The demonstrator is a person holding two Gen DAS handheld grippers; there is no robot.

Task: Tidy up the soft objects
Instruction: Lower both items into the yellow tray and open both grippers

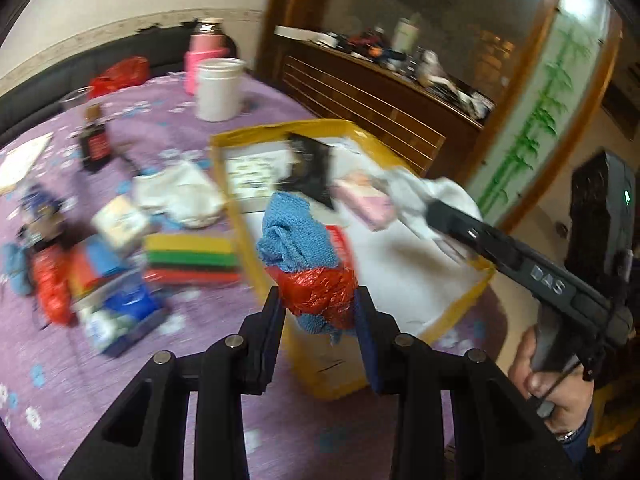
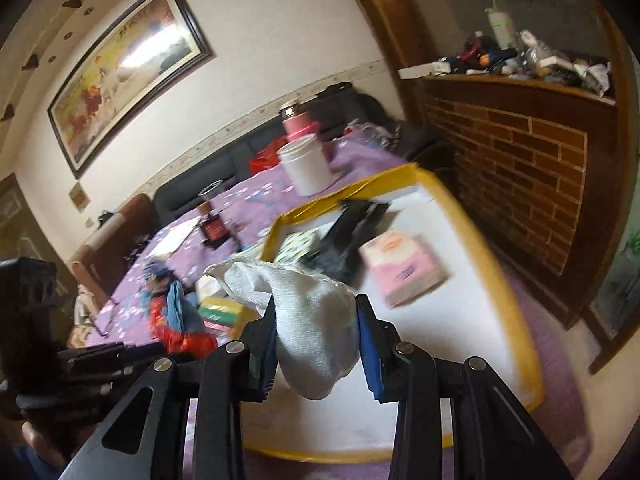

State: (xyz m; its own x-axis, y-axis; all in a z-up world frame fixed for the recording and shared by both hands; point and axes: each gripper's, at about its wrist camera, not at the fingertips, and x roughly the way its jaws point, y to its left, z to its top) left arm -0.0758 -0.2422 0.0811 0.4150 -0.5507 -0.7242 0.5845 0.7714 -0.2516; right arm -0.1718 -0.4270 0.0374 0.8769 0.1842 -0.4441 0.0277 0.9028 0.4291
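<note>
Clamped between the left gripper's (image 1: 320,308) jaws, a blue knitted cloth wrapped in red plastic (image 1: 308,264) hangs over the near yellow rim of the yellow-edged box (image 1: 240,216), whose white floor lies open just beyond. The right gripper (image 2: 316,320), angled down in a hand (image 1: 552,384), pinches a white sock (image 2: 316,320) above that floor. Ahead of both jaws, inside the box, lie a pink tissue pack (image 2: 404,268) and a black pouch (image 2: 348,236).

Black left gripper (image 1: 320,308), blue-padded jaws, silver screws; right gripper (image 1: 444,216) lettered grey; wristwatch (image 1: 568,436), blue sleeve (image 1: 580,444)
</note>
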